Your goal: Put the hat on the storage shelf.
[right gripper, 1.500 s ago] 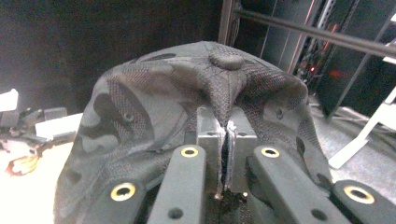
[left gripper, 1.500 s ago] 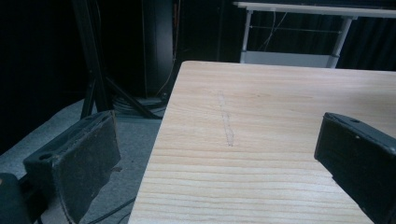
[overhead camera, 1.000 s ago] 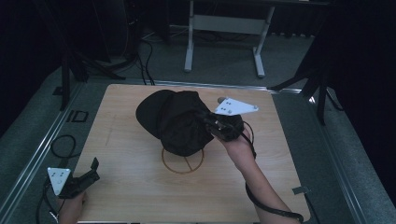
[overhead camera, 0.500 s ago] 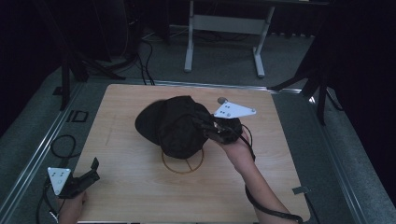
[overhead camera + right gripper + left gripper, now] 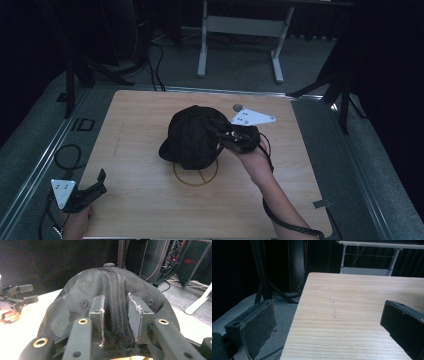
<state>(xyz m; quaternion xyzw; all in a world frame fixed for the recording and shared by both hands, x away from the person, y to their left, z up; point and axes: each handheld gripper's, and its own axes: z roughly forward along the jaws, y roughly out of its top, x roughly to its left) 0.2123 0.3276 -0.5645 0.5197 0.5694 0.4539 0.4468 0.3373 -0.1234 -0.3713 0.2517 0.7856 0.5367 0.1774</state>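
The right gripper (image 5: 116,317) has just been opening — its 2 jaws now stand apart around a ridge of the black cap (image 5: 192,136), apparently releasing it mid-table over the drawn circle (image 5: 196,175). The left gripper (image 5: 92,188) waits open — empty.

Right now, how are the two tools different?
The right tool is at the black cap, with cap fabric between its jaws; the left tool is apart from the cap, with nothing between its jaws. The right's jaws have just been opening to a narrow gap; the left's gape wide. Both are hand-held.
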